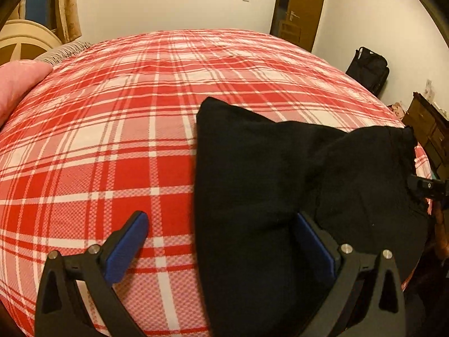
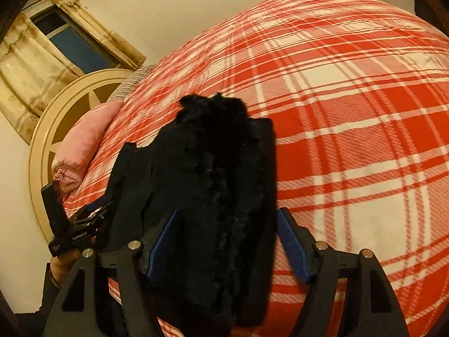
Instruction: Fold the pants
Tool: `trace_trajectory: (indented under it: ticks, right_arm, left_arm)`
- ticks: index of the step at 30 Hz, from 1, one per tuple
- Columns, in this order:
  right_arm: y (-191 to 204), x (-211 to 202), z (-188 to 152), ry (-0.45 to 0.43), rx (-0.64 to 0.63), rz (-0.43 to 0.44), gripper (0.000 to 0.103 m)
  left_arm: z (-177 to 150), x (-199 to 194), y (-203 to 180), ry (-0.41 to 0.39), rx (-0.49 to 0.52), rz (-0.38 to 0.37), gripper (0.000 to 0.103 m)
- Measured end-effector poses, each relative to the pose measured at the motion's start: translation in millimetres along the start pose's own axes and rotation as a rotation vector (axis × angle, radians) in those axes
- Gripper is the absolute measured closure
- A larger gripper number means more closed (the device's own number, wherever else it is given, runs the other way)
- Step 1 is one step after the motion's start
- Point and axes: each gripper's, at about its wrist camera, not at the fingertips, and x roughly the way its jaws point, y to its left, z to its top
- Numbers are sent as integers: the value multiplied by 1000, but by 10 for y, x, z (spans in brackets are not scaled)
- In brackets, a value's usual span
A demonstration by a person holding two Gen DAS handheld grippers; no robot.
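Black pants (image 1: 280, 174) lie bunched on the right part of the red plaid bed (image 1: 126, 140). My left gripper (image 1: 221, 236) is open wide; the pants' left edge lies between its fingers and covers part of the right pad. In the right wrist view the pants (image 2: 213, 182) show a fuzzy black lining at the top. My right gripper (image 2: 227, 236) is closed partway on this thick bundle, both blue pads against the cloth. The right gripper (image 1: 426, 189) shows at the pants' far right edge, and the left gripper (image 2: 92, 213) appears beside the pants, held by a hand (image 2: 63, 261).
A pink pillow (image 1: 16, 90) and a striped one (image 1: 64, 52) lie by the cream headboard (image 2: 50, 129). A black bag (image 1: 369, 68) stands on the floor by the wall, near a brown door (image 1: 301, 8). A wooden dresser (image 1: 429, 134) stands right of the bed.
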Motion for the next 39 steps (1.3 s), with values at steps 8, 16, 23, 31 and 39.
trace_trajectory:
  ticks: [8,16,23,31,39]
  right_arm:
    - [-119,27,-21,-24,44,44,51]
    - [-47,54,-40,-38,10,-5,55]
    - [65,-33,-79,-82,-16,43,81]
    - [318,-166,91,-100,-81,47,84]
    - [649,-28,326,-77,-153,64,85]
  left_arm:
    - [19,25,-59,-3,20,-25,5]
    - [47,8,-164,1,44,-92,34]
    - [61,-105,-180,-31,61,-73,81]
    - [125,-379,-99,-94,26,-82,93]
    - [195,-669,41,-152,-1,-57,94]
